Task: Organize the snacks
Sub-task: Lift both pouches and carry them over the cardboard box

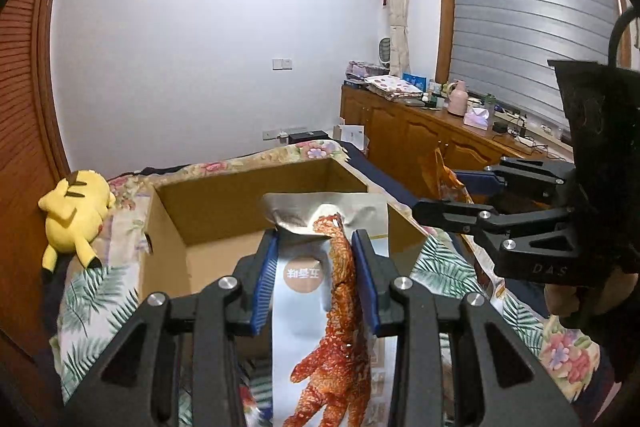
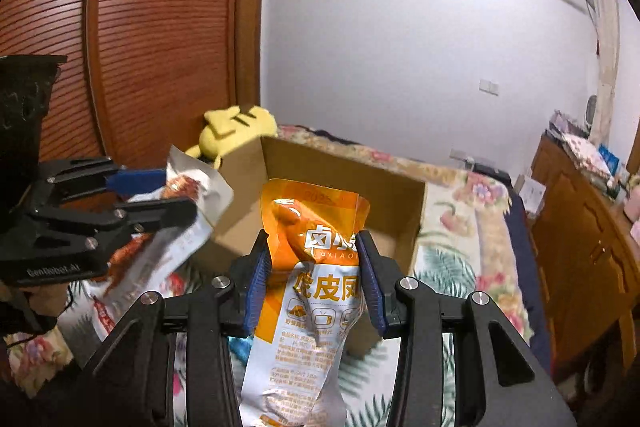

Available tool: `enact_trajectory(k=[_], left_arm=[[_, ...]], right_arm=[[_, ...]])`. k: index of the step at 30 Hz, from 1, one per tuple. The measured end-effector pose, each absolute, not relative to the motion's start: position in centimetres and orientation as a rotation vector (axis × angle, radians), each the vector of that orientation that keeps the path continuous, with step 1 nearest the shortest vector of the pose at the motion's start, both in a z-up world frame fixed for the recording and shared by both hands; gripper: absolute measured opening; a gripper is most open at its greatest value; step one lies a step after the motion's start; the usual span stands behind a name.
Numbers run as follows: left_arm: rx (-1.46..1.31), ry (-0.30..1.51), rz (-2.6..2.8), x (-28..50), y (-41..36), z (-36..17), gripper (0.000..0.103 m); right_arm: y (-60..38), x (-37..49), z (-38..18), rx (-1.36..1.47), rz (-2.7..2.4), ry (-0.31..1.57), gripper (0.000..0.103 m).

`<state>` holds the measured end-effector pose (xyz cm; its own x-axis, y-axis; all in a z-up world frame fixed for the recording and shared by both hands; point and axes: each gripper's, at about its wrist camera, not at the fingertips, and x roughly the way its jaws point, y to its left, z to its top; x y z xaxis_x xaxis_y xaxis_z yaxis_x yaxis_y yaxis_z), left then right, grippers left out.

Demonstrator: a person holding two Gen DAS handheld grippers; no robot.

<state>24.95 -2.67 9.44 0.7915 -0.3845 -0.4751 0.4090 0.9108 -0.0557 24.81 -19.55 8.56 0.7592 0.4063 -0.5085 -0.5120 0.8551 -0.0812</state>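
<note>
Left gripper (image 1: 314,279): clamped on the silver snack bag (image 1: 316,311); the bag is pinched between the two blue pads (image 1: 264,283), held upright and lifted above the bed.
Silver snack bag: printed with a red-orange fried chicken foot; its crumpled top is seen just in front of the near wall of the cardboard box (image 1: 168,227). In the right wrist view the same bag (image 2: 192,187) is seen to the left of the box, gripped by the left gripper (image 2: 176,195).
Right gripper (image 2: 314,283): closed on the orange snack bag (image 2: 316,251); the bag is squeezed at its middle between the blue pads (image 2: 256,287), and its top is raised in front of the box opening.
Orange snack bag: orange above, white with small print below; in the left wrist view only an edge (image 1: 448,183) is seen behind the fingers of the right gripper (image 1: 448,197), beside the right wall of the box.
Cardboard box: open at the top, set on the floral bedspread (image 1: 100,291) in the middle of the bed; no contents can be made out inside.
Yellow plush toy (image 1: 74,211): laid on the bed's left edge against the wooden wardrobe (image 2: 132,27), just beside the far left corner of the box.
Wooden cabinet (image 1: 404,131): placed along the wall by the bed's right edge, its top covered with small items.
</note>
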Motion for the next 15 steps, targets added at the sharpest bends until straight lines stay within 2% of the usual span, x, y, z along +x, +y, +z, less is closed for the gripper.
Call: enact_trajectory(k=[15], left_arm=[[0.113, 0.510, -0.321, 35.0, -0.3, 10.1, 0.035]], right_arm=[[-15.5, 35.4, 10.4, -0.212, 0.415, 0.418, 0.042]])
